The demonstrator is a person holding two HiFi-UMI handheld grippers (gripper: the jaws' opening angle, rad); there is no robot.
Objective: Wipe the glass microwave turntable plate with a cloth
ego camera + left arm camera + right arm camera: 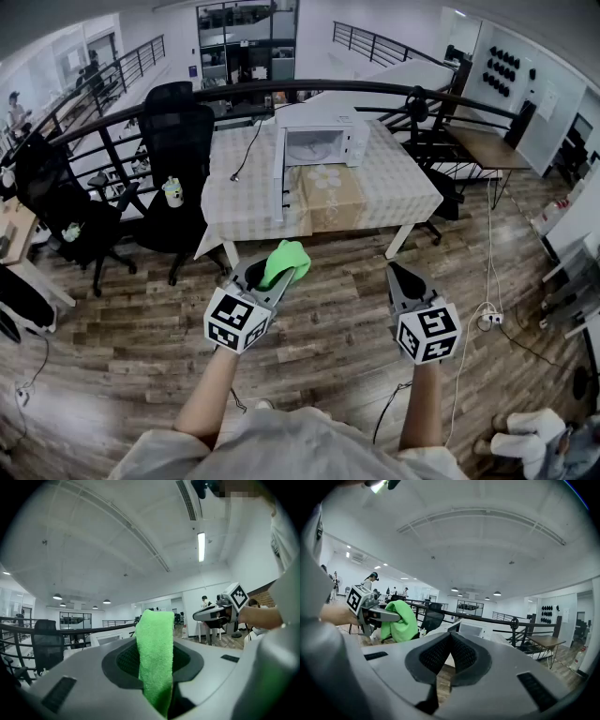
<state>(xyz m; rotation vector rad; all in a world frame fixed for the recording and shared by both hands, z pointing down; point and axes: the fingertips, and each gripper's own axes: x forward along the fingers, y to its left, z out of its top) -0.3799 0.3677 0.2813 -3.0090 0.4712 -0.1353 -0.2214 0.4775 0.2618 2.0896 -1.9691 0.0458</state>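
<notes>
Left claw (pixel 270 281) clamps a plush green cloth (pixel 286 260), its folds bunched above the wooden floor (pixel 323 333) — right claw (pixel 397 274) pinched together, empty. Well ahead, a boxy white microwave (pixel 323 136) stands door-open on the checked bench (pixel 398 187), a black chair (pixel 178 127) beside.

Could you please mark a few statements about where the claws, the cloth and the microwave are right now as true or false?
1. The left claw is shut on the green cloth. True.
2. The right claw holds a glass plate. False: it is shut with nothing between its jaws.
3. The microwave stands on the table. True.
4. The microwave's door is closed. False: it hangs open.
5. The cloth is touching the microwave. False: it is held over the wooden floor, short of the table.
</notes>
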